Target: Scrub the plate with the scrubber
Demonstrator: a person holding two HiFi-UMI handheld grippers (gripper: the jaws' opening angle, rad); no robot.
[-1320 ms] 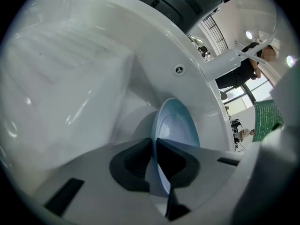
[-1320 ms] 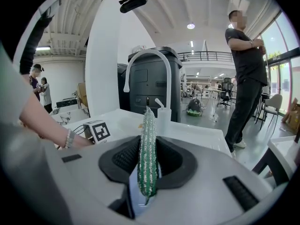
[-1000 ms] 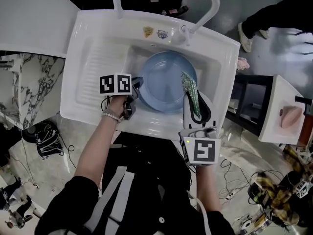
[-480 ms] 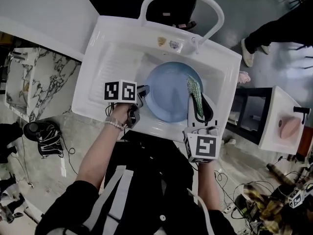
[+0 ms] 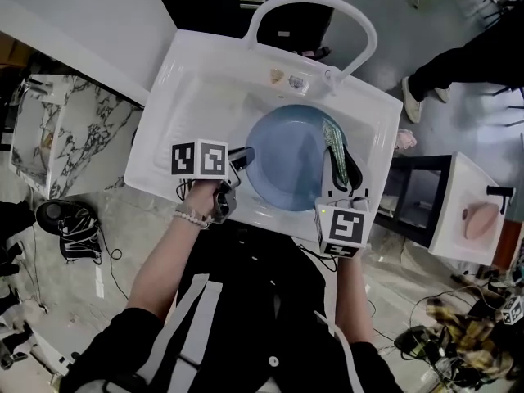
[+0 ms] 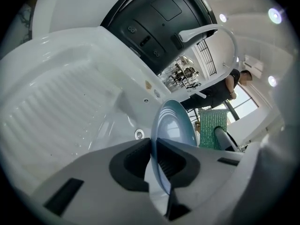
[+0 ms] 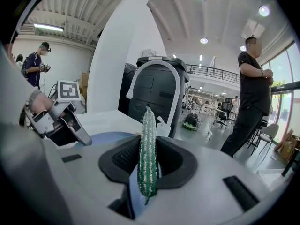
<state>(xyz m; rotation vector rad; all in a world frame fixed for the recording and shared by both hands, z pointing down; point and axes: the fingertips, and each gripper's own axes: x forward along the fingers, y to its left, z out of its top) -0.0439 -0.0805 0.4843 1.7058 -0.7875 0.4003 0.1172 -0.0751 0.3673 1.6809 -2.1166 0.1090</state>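
Note:
A light blue plate [image 5: 291,158] is held over the white sink's basin [image 5: 246,105]. My left gripper [image 5: 243,159] is shut on its left rim. In the left gripper view the plate [image 6: 176,125] stands on edge, its rim pinched between the dark pads [image 6: 136,163]. My right gripper [image 5: 339,173] is shut on a green scrubber [image 5: 334,147], which lies along the plate's right side. From the right gripper view the scrubber [image 7: 148,144] stands upright between the jaws, with the plate [image 7: 105,138] and the left gripper [image 7: 70,125] beyond on the left.
The sink has a ribbed drainboard [image 6: 51,111] on the left, a drain [image 6: 139,134] and a white arched faucet [image 5: 315,6] at the back. A person [image 7: 253,78] stands to the right. A black cabinet [image 5: 413,191] stands right of the sink.
My left gripper has risen with the plate's rim in it, so the plate is tilted up from the basin. The right gripper with the scrubber has stayed at the plate's right side.

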